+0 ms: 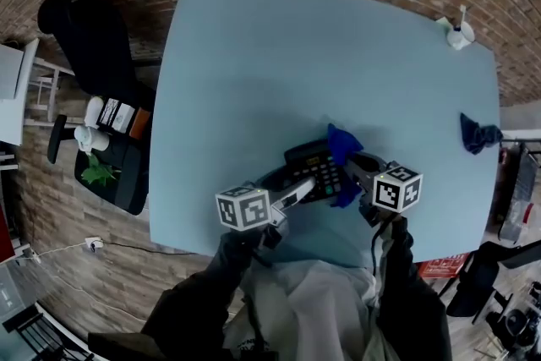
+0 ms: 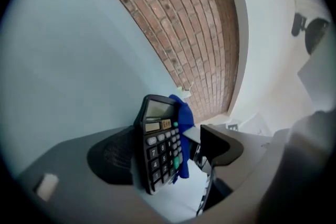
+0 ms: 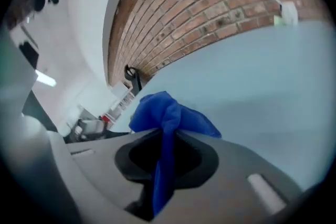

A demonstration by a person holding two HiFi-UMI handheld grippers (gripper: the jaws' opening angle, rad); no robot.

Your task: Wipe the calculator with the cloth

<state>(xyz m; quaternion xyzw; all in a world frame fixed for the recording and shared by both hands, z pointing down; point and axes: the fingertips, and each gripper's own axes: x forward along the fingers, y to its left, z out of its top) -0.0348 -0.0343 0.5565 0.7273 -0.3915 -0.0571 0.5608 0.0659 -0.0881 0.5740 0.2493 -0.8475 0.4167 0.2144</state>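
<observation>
First, the head view, looking steeply down: a pale blue table (image 1: 338,55) with a black calculator (image 1: 314,169) near its front edge, close to the person. The left gripper (image 1: 296,183) reaches in from the lower left and the right gripper (image 1: 355,173) from the lower right, so the calculator sits between the two. A bright blue cloth (image 1: 341,141) bunches against the calculator's right side, right at the right gripper's tips.

Next, the left gripper view: its jaws stand wide apart with the calculator between them. The calculator's back lies against one dark pad (image 2: 113,157). Its key face looks across a clear gap toward the other jaw, which does not touch it. The calculator's long axis runs along the jaws, with the display end farthest from the camera. The cloth shows along the calculator's edge on the side facing the free jaw. Whether the calculator lies flat on the table or is propped up cannot be told.

Last, the right gripper view: the jaws are nearly together, pinching a fold of the cloth, which hangs between them and puffs out past the tips. The calculator is not visible here.

The wipe probably turns on this: the key face opens toward the cloth side, so the right gripper, carrying the cloth, is nearer to sweep along the long axis. The left gripper is not clamping the calculator.
</observation>
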